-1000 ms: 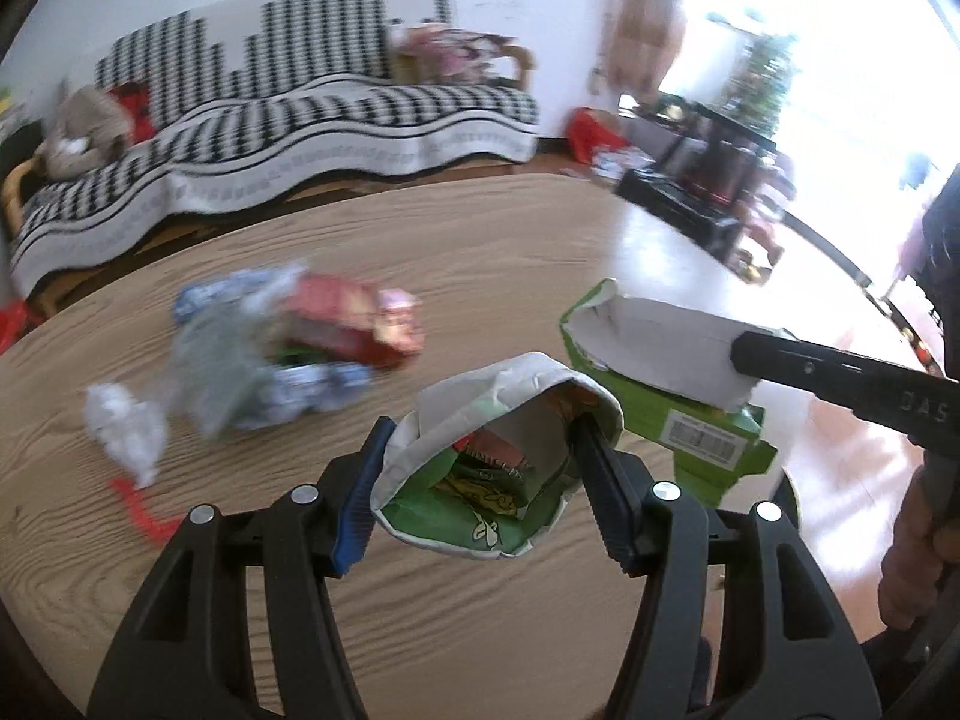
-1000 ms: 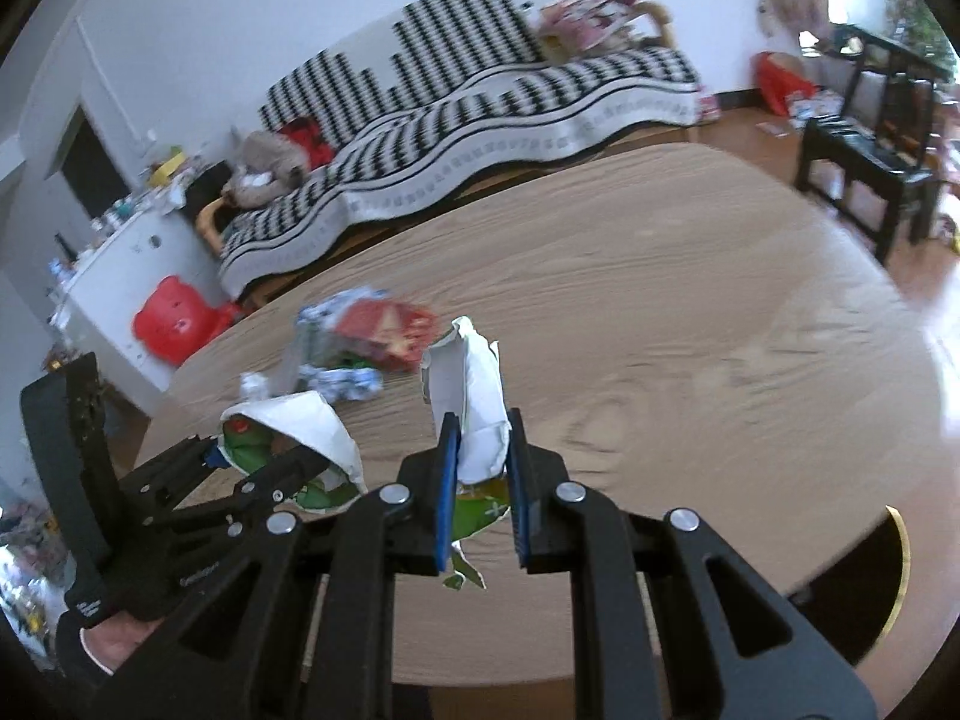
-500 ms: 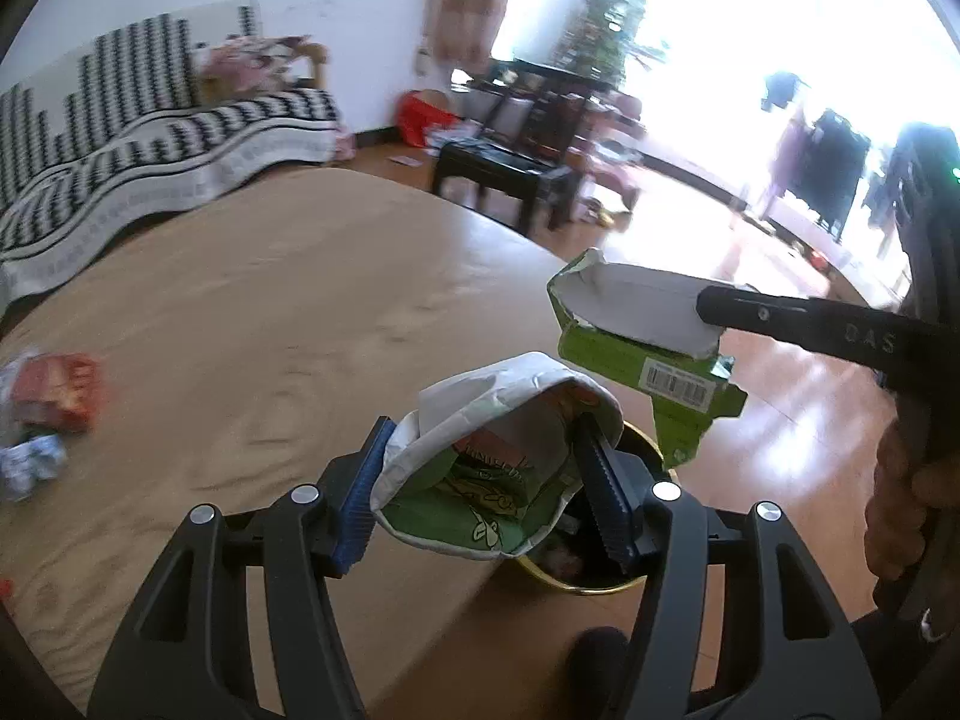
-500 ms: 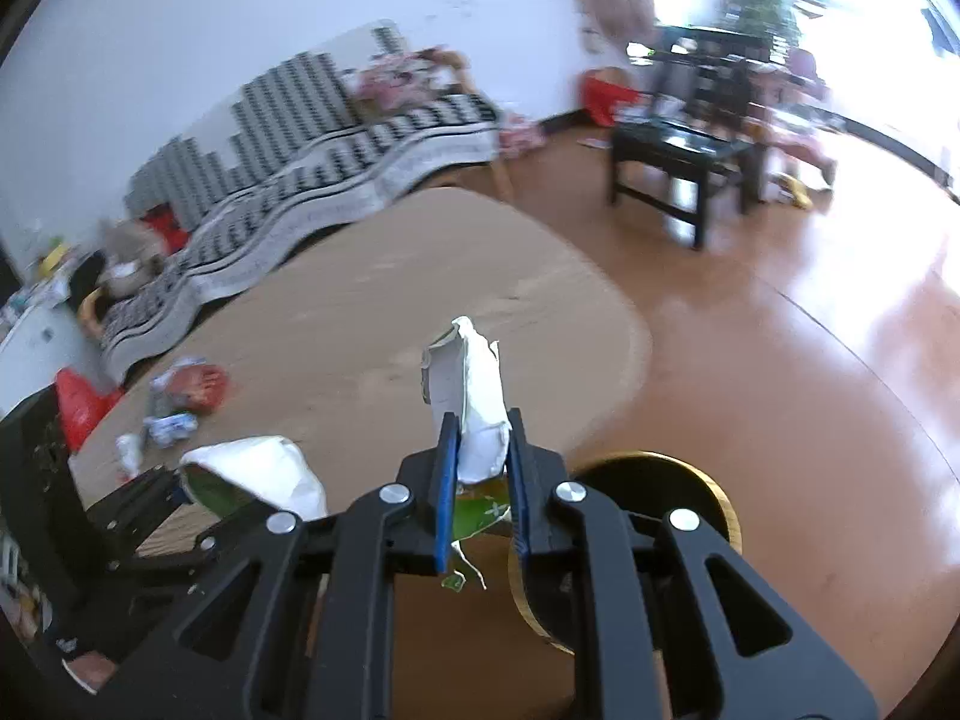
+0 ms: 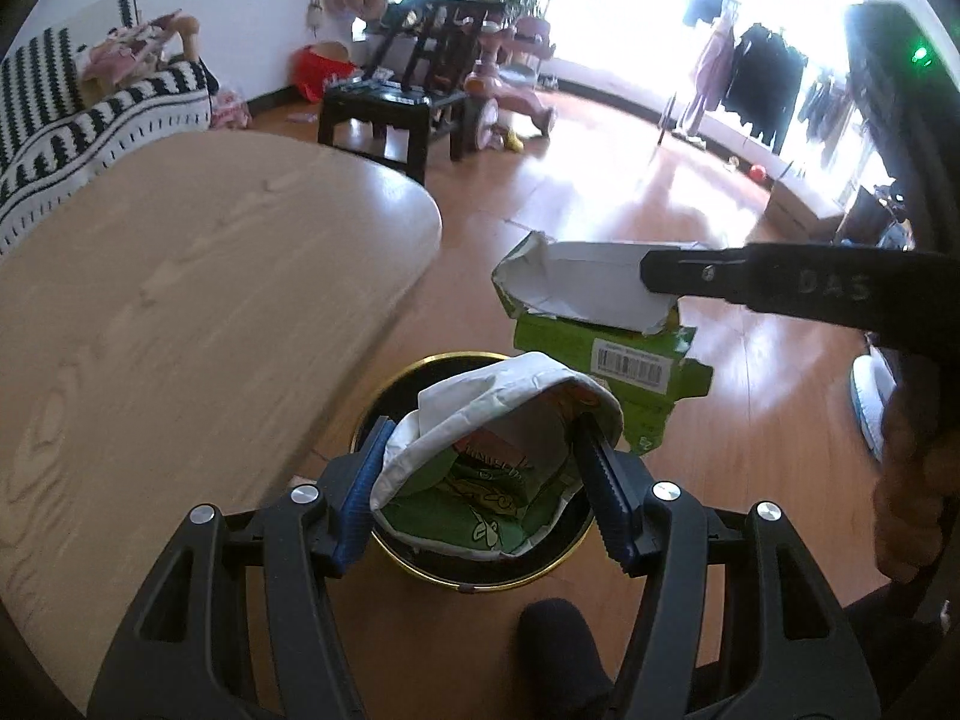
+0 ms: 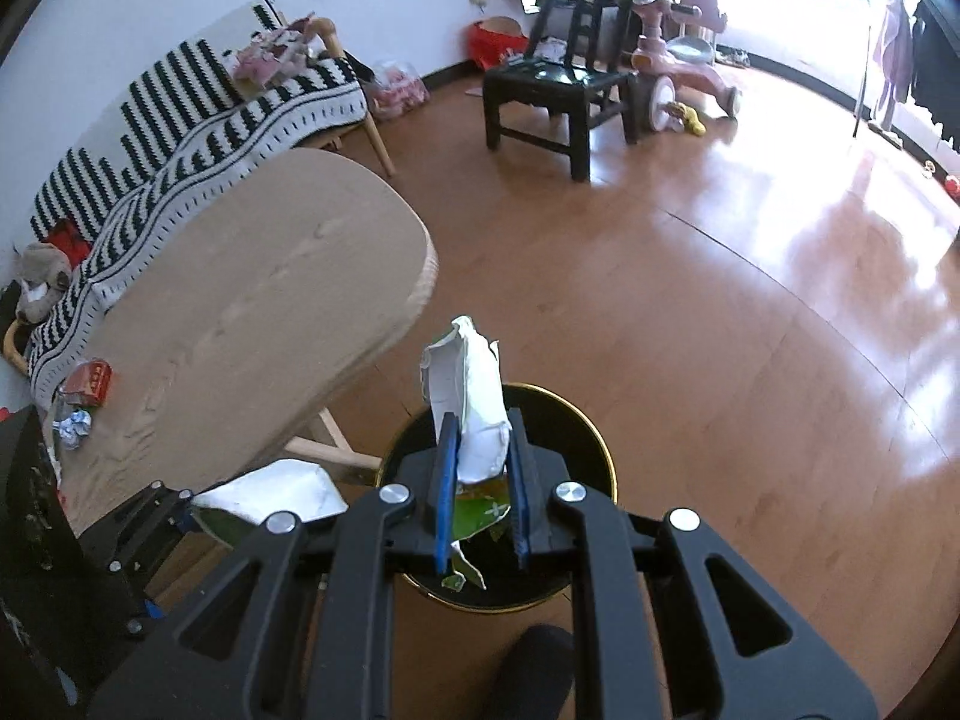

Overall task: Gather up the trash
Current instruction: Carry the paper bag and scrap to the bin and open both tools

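Two torn green-and-white cardboard carton pieces (image 5: 480, 468) (image 5: 591, 324), one in each of the two black tongs (image 5: 480, 480) (image 6: 480, 486). One round black gold-rimmed bin (image 6: 576, 420) on the floor. At the tabletop's (image 6: 240, 300) far edge, one red packet (image 6: 90, 381) and one crumpled foil wrapper (image 6: 75, 423).

My left gripper (image 5: 483, 489): matte black plastic frame w/ cut-out arms, four silver screw heads, blue ribbed pads inside the fingers. My right gripper (image 6: 480, 480): same build, black w/ silver screws, blue pads; its side reads "DAS" in the left cam. Dark shoe toe (image 6: 531, 669) below.
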`<state>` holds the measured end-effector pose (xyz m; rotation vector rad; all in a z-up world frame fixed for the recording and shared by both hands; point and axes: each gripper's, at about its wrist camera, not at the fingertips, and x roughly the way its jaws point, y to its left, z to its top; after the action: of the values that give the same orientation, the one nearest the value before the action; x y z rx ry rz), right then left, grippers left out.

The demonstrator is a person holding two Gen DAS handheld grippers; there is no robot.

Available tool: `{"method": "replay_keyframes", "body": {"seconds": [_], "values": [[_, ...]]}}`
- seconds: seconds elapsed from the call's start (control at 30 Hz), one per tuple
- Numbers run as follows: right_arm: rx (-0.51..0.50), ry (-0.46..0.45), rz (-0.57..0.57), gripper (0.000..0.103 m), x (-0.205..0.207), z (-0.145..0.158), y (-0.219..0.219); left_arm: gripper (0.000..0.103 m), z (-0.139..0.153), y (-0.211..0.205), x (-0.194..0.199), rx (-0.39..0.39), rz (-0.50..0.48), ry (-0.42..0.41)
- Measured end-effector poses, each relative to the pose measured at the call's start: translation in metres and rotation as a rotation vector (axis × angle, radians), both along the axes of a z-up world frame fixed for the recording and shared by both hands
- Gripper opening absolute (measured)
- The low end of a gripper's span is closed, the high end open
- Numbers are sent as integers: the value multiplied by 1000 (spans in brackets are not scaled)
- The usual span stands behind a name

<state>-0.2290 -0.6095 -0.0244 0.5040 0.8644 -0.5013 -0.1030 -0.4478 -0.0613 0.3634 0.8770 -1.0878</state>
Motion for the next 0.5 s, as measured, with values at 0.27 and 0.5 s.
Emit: {"method": "replay_keyframes", "body": {"seconds": [0.27, 0.5], "values": [[12, 11, -8, 16, 7, -3, 0, 59, -12, -9, 8, 22, 12, 20], [23, 7, -11, 16, 7, -3, 0, 59, -14, -12, 8, 28, 12, 23]]}}
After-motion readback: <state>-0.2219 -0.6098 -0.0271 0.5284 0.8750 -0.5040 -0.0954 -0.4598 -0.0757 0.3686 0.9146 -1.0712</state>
